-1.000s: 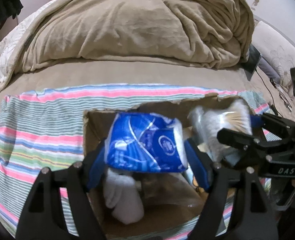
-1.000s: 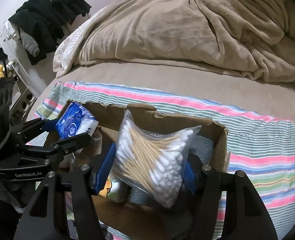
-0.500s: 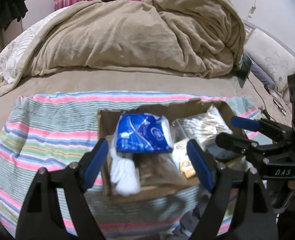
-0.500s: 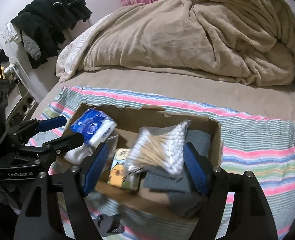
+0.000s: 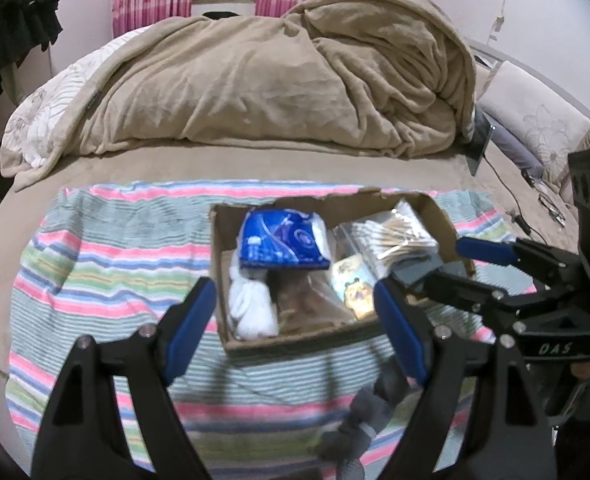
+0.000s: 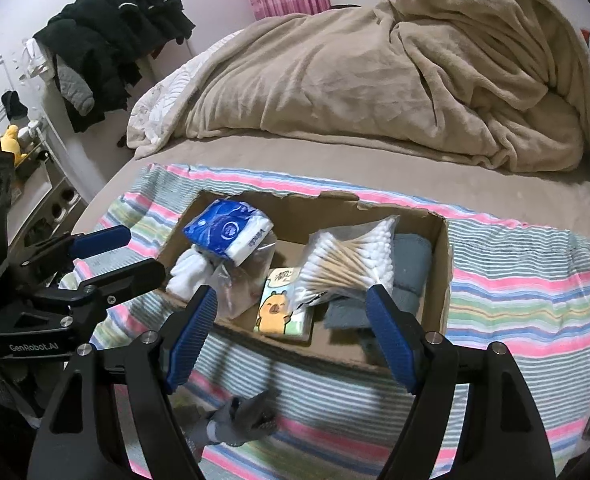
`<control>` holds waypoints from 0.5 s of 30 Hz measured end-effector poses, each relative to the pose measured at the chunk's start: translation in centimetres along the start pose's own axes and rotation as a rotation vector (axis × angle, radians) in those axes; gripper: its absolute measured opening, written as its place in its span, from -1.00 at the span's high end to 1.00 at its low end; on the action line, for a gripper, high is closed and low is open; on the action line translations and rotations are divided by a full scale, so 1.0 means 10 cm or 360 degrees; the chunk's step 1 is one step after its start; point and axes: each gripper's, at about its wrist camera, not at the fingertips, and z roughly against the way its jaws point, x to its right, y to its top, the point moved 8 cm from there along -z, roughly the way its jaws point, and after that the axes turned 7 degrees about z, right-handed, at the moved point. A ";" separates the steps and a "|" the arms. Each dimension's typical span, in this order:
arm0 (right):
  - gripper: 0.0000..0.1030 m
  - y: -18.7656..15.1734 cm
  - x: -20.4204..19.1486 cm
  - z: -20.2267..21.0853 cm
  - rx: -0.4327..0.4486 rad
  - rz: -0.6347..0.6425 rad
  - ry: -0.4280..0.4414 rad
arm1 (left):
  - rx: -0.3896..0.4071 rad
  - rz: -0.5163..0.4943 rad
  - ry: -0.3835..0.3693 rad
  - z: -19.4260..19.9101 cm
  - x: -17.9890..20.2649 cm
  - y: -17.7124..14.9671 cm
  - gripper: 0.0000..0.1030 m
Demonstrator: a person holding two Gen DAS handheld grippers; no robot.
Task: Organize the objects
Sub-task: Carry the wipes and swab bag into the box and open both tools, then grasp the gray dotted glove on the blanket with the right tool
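grippers: left (image 5: 295,320) and right (image 6: 291,324) both wide open, empty
step: box (image 6: 443,248) looks packed
next: grab grey sock (image 6: 239,420) just outside box, probably

Lettering reading "GenRobot.AI" runs along the black body of the left gripper (image 6: 99,258), seen to the left of the right gripper's own fingers. The right gripper (image 5: 455,264) carries "DAS" on its housing, visible at the right of the left wrist view. Ahead of the grippers, a blue tissue pack (image 6: 227,234) bears a round logo and side lettering too small to read; a yellow cartoon tissue packet (image 6: 281,304) shows green characters, also unreadable.
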 end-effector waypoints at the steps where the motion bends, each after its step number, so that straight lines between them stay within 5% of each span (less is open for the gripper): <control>1: -0.54 -0.02 -0.02 0.00 -0.0008 0.0009 -0.0002 | 0.0001 0.0003 -0.0003 0.02 0.01 -0.02 -0.59; 15: -0.54 -0.41 -0.29 -0.01 -0.0092 0.0039 0.0041 | -0.0087 0.0036 -0.0002 0.10 -0.04 -0.48 -0.59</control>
